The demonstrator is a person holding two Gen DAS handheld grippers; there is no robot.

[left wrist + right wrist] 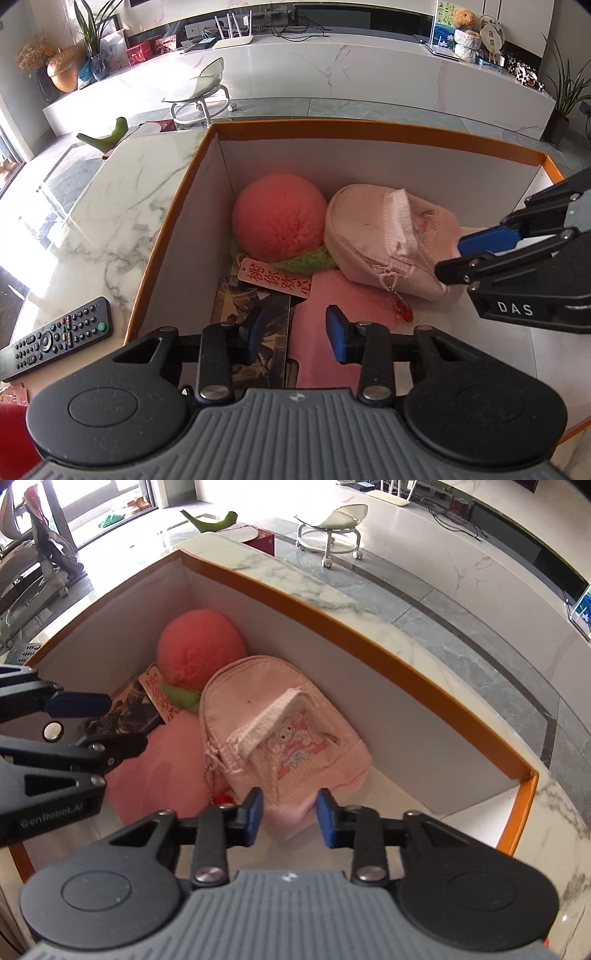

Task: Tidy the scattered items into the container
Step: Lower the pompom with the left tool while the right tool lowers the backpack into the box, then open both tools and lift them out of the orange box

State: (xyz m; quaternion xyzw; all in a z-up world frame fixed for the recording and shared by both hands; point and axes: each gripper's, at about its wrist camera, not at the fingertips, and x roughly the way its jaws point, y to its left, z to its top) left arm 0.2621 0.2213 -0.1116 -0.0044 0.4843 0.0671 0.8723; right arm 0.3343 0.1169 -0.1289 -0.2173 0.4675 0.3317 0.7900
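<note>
Far left on the marble worktop (122,206), outside the box: a black remote (55,338), lying flat just beside the box's left wall.

The box (173,221), orange-rimmed with white walls, sits on the worktop and holds everything else. Inside, left to right: a dark printed book (251,306) flat on the bottom; a round pink plush peach (279,219) with a green knitted collar against the back left corner, its paper tag (273,282) resting on the book; a flat pink cloth (332,332) on the floor of the box; a small pink backpack (280,734) lying on its back, touching the peach, its lower edge over the cloth, a red charm (404,313) hanging from its zip chain.

My left fingers (297,332) hang over the book and cloth, drawn in as far as they go, nothing between them.

My right fingers (290,818) hover just above the backpack's near corner, a gap between the pads, not pressing on it.
</note>
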